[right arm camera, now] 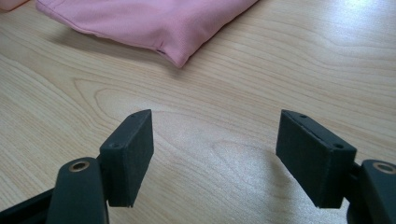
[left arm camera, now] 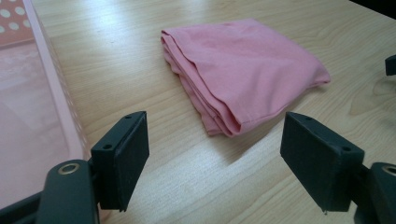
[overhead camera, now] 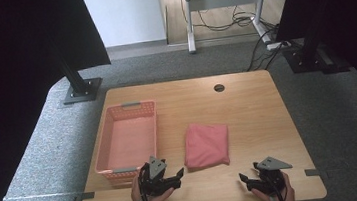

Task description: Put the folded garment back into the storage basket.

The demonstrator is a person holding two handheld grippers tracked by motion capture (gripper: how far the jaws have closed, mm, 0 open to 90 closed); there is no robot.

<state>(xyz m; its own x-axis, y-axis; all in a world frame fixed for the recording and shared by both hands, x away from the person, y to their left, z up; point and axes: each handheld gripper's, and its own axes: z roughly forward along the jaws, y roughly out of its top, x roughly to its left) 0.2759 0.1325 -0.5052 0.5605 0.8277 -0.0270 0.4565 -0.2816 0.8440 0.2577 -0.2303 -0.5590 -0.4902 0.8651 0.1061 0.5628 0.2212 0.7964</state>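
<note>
Pink folded cloth (overhead camera: 206, 145) is sitting beside the basket (overhead camera: 102, 148); left gripper (overhead camera: 166, 178) and right gripper (overhead camera: 255, 179) are both gaping, empty. Grabbing one layer could unfold it.

Person's forearms cut off by the near edge of the high view; hands partly hidden under the black two-jaw left gripper (overhead camera: 172, 175) and right gripper (overhead camera: 249, 179). Folded pink cloth (right arm camera: 140, 21): far part cut off by the top edge in the right gripper view. Pink perforated plastic basket (left arm camera: 56, 93): left side and far end run off the left gripper view. Basket floor blurred there.
</note>
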